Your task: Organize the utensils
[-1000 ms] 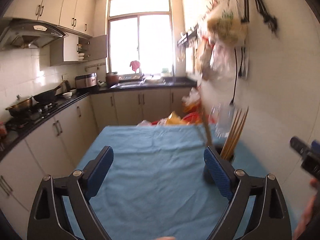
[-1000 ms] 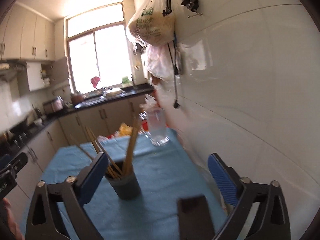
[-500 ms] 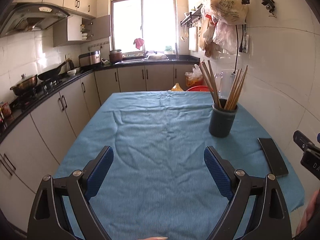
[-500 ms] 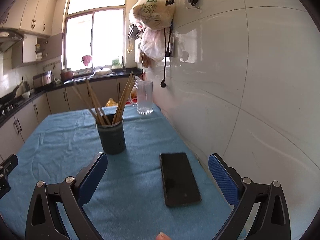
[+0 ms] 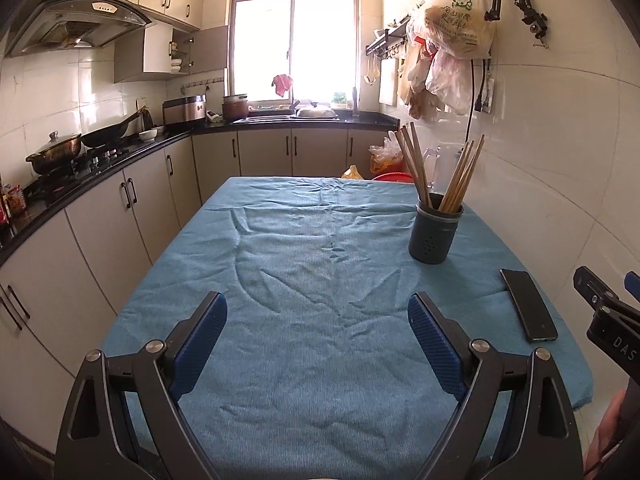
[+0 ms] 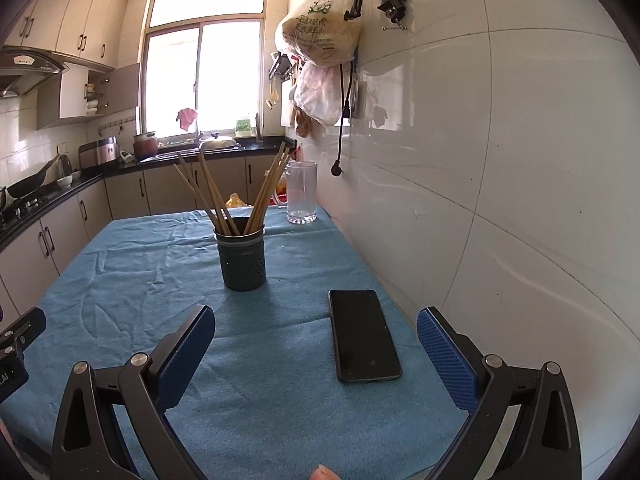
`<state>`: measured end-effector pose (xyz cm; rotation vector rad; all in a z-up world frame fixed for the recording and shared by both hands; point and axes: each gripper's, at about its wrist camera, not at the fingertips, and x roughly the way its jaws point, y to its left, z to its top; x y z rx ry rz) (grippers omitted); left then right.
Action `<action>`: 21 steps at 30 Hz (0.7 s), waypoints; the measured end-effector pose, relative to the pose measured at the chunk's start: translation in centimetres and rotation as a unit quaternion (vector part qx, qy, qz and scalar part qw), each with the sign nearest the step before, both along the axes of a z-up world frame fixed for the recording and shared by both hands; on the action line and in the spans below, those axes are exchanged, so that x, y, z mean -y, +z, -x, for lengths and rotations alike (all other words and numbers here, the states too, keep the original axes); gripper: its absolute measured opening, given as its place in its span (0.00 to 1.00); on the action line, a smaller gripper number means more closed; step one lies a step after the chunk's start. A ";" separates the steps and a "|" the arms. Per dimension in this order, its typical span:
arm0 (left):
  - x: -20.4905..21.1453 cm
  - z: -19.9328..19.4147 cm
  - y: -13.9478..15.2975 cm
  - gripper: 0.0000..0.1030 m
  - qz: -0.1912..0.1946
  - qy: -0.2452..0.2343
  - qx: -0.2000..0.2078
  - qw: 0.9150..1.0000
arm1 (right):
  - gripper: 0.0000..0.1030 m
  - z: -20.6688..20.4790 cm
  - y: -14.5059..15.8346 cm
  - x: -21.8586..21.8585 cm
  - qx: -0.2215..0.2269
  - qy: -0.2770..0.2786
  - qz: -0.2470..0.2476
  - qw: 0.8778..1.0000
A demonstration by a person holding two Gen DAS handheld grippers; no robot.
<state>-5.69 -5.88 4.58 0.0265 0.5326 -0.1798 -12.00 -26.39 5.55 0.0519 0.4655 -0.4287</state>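
One blue cloth [image 5: 304, 280] covers the kitchen table, bearing chopstick holder [image 6: 241, 258].

Both cameras sit low at the near end of the desk [image 5: 320, 360] and look along it toward the far window [image 5: 294, 46]. The left wrist view faces down the middle of the desk, the counter to its left. The right wrist view sits further right, close to the tiled wall [image 6: 500, 160], with the phone [image 6: 363, 334] near. Both views share the blue cloth, the chopstick holder [image 5: 435, 230] [image 6: 242, 258], the phone [image 5: 528, 306] and the window [image 6: 204, 76].
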 end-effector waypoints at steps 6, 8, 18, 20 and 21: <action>0.1 0.8 0.0 0.88 -0.004 0.000 0.000 1.000 | 1.00 0.3 -0.1 -0.1 -0.002 0.004 0.003 1.000; 0.3 1.0 -0.1 0.88 -0.007 -0.001 0.001 1.000 | 1.00 0.2 -0.2 0.0 -0.004 0.003 0.000 1.000; 0.8 0.9 -0.4 0.88 -0.008 -0.008 -0.010 1.000 | 1.00 -0.3 -0.7 -0.3 -0.016 0.009 0.002 1.000; 0.9 1.0 -0.3 0.88 -0.008 -0.009 -0.009 1.000 | 1.00 -0.4 -0.8 -0.3 -0.017 0.010 0.001 1.000; 0.9 1.0 -0.3 0.88 -0.008 -0.010 -0.009 1.000 | 1.00 -0.4 -0.9 -0.2 -0.019 0.011 -0.001 1.000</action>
